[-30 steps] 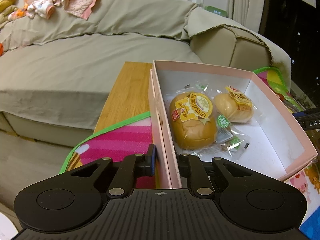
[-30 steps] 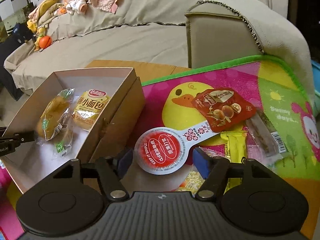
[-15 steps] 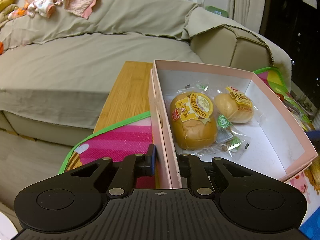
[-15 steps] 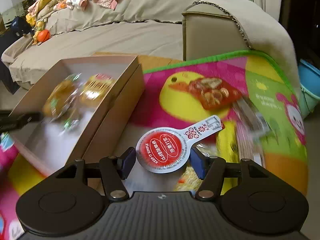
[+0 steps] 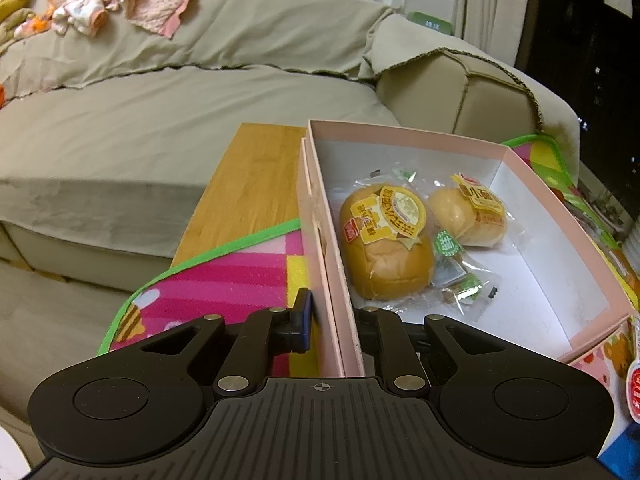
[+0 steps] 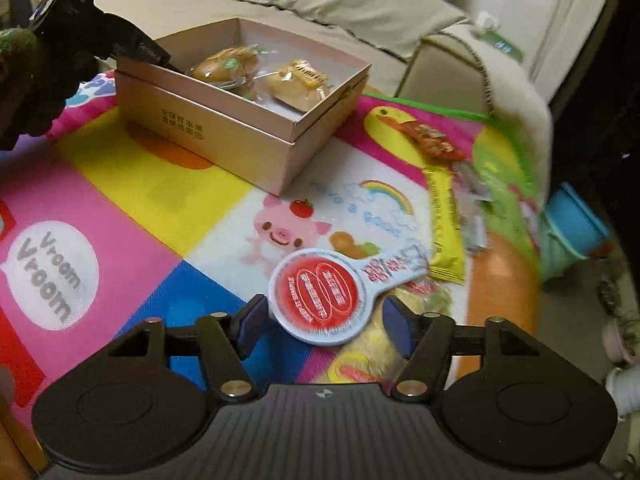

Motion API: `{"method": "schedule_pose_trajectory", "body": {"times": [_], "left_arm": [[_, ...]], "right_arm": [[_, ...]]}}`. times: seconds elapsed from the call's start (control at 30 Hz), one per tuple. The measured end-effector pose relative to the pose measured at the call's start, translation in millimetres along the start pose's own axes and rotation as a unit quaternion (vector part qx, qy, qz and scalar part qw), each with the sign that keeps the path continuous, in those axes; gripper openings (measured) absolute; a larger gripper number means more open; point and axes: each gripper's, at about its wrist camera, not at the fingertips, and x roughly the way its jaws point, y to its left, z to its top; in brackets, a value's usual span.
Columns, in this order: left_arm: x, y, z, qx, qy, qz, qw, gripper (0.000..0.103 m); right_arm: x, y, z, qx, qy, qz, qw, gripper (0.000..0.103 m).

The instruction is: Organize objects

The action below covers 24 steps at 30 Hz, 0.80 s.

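A pink cardboard box [image 5: 400,136] stands on a colourful play mat [image 5: 224,280] and holds two wrapped buns [image 5: 384,240] [image 5: 468,216]. My left gripper [image 5: 332,314] is shut on the box's near left wall, one finger outside and one inside. In the right wrist view the same box [image 6: 208,128] lies at the upper left. My right gripper [image 6: 324,320] is low over the mat, its jaws opening. A round jelly cup with a red lid [image 6: 320,300] lies between its fingers, with a small gap at the right pad.
A red snack packet [image 6: 432,140], a yellow bar [image 6: 444,224] and a clear wrapper [image 6: 472,200] lie on the mat to the right. A gloved hand [image 6: 24,80] holds the left tool. A beige sofa [image 5: 160,120] is behind, and a blue tub [image 6: 572,224] beyond the mat's right edge.
My right gripper closed on the jelly cup and carried it across the mat, away from the other packets; the pads have now come off it. The left gripper and the box stayed put.
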Motion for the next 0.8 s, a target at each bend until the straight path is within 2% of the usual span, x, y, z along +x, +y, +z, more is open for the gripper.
{"method": "schedule_pose_trajectory", "body": {"times": [0.13,0.27,0.3,0.4,0.43,0.47,0.53,0.6,0.67,0.8], "left_arm": [[-0.6,0.2,-0.5,-0.001,0.000,0.000,1.0000,0.015],[-1.9,-0.1,-1.9,-0.003,0.000,-0.001,1.0000,0.016],[-2.0,-0.1,-1.9,-0.003,0.000,-0.001,1.0000,0.016],[-2.7,-0.8,-2.1,-0.003,0.000,-0.001,1.0000,0.016],[-2.9,-1.0,-2.4,-0.003,0.000,-0.001,1.0000,0.016],[-2.9,-0.8,-2.4,-0.003,0.000,-0.002,1.0000,0.016],[-2.8,-1.0,-2.4,-0.003,0.000,-0.001,1.0000,0.016],[-2.9,-0.6,-2.7,-0.003,0.000,0.000,1.0000,0.016],[-3.3,-0.5,-2.3,-0.004,0.000,0.000,1.0000,0.016],[-4.9,-1.4,0.3,-0.002,-0.003,0.007,1.0000,0.015]], "right_arm": [[-18.0,-11.5,-2.3,0.079,-0.015,0.044,0.996,0.073],[-19.3,-18.8,-14.4,0.138,0.010,0.114,0.984,0.075],[-18.7,-18.0,-17.0,0.134,0.013,0.105,0.985,0.075],[-15.8,-15.9,-16.9,0.106,0.021,-0.001,0.994,0.075],[-14.6,-18.5,-16.2,0.110,0.021,-0.020,0.993,0.075],[-14.9,-22.1,-15.5,0.123,0.018,-0.012,0.992,0.075],[-18.5,-24.7,-13.3,0.151,0.008,0.035,0.988,0.075],[-15.8,-16.5,-11.3,0.150,0.004,0.061,0.987,0.075],[-5.6,-7.1,-8.5,0.146,0.010,0.060,0.987,0.075],[15.4,-8.7,-1.8,0.172,0.007,0.018,0.985,0.081]]}}
